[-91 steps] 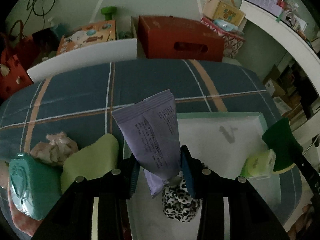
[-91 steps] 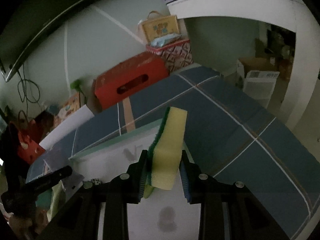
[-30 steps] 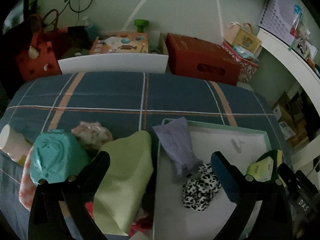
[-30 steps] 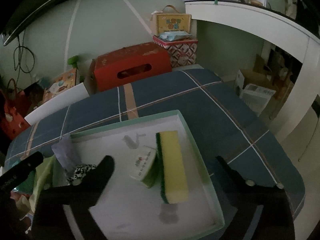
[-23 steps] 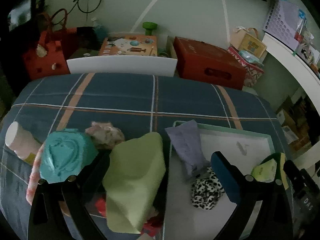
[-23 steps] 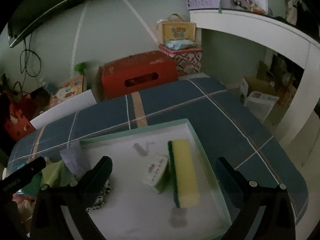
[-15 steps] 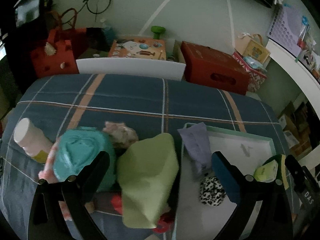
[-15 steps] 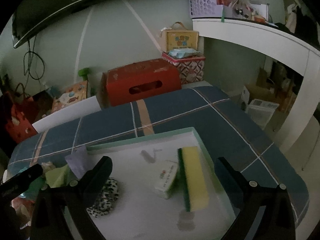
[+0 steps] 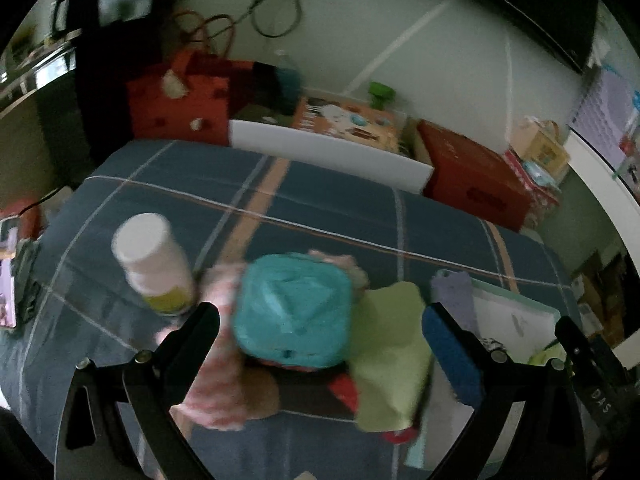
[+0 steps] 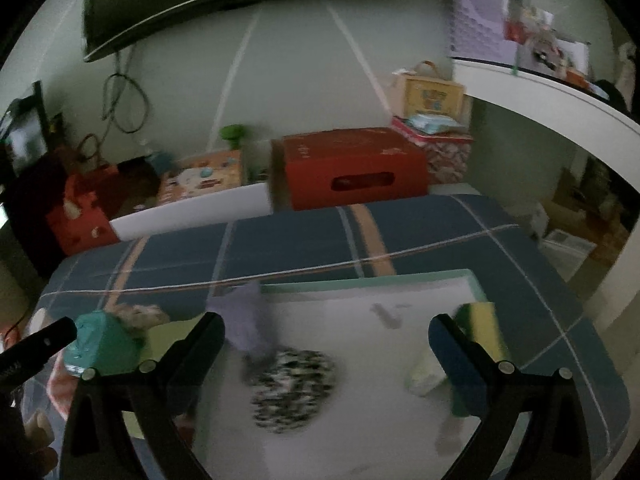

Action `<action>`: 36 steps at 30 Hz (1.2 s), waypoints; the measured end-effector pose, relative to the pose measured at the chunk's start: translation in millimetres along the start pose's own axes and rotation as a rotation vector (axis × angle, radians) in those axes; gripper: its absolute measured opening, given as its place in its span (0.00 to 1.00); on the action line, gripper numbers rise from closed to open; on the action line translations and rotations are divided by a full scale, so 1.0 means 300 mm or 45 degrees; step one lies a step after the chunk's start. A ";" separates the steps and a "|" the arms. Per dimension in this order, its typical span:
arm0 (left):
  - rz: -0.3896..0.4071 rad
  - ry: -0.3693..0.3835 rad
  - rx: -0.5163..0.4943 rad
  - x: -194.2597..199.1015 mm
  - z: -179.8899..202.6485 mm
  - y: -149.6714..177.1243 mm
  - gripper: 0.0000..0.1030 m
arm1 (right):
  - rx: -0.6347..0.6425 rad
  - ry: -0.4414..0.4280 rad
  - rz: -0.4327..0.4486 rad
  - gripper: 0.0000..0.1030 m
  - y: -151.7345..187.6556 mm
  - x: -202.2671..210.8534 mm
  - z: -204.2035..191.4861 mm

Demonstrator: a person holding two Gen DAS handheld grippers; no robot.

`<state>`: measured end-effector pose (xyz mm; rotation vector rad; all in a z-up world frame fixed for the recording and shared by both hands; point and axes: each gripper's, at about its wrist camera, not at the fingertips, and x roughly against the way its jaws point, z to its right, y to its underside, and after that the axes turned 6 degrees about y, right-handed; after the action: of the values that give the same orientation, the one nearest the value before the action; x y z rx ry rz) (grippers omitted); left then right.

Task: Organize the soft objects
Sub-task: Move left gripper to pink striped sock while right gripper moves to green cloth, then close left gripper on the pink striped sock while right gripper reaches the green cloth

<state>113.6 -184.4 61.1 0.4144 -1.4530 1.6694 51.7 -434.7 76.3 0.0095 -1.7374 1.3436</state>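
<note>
The left gripper [image 9: 320,332] hung with its jaws spread wide and nothing between them, above a heap of soft things on the blue plaid cloth [image 9: 320,200]. A teal pack [image 9: 294,308] sat in the gap between the two fingers, nearer the left one but touching neither; it looked squarish with rounded corners and a raised flap on top, and no long axis could be made out. A lime-green cloth [image 9: 390,354] lay just right of the teal pack, its long side running toward the camera, its right part close by the blue pad of the right finger. A pink fabric [image 9: 216,384] spread under and left of the teal pack, blurred. A white bottle [image 9: 154,266] stood upright beyond the left finger.

The right gripper [image 10: 326,340] was likewise wide open and empty, over the white tray [image 10: 360,284]. A black-and-white spotted fabric [image 10: 294,390] lay bunched in the tray between the fingers, roughly round, well clear of both. A lilac packet [image 10: 248,320] lay on the tray's left rim beside the left finger, long axis pointing away from the camera. A yellow-and-green sponge [image 10: 482,328] lay lengthwise along the tray's right edge, just behind the right finger, with a pale green pack [image 10: 424,372] left of it.
</note>
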 end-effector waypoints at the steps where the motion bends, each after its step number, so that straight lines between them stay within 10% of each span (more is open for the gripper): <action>1: 0.009 -0.010 0.017 0.011 -0.025 -0.001 0.98 | 0.011 -0.017 0.003 1.00 0.002 0.004 -0.020; 17: 0.030 -0.175 0.281 0.086 -0.394 0.029 0.98 | 0.233 -0.197 -0.062 1.00 0.085 0.010 -0.365; 36: -0.149 -0.077 0.167 -0.024 -0.310 0.062 0.98 | 0.287 -0.154 -0.226 1.00 0.159 -0.106 -0.389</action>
<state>129.5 -100.4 19.4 0.6158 -1.3405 1.6749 120.9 -340.9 18.4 0.3698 -1.6325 1.4225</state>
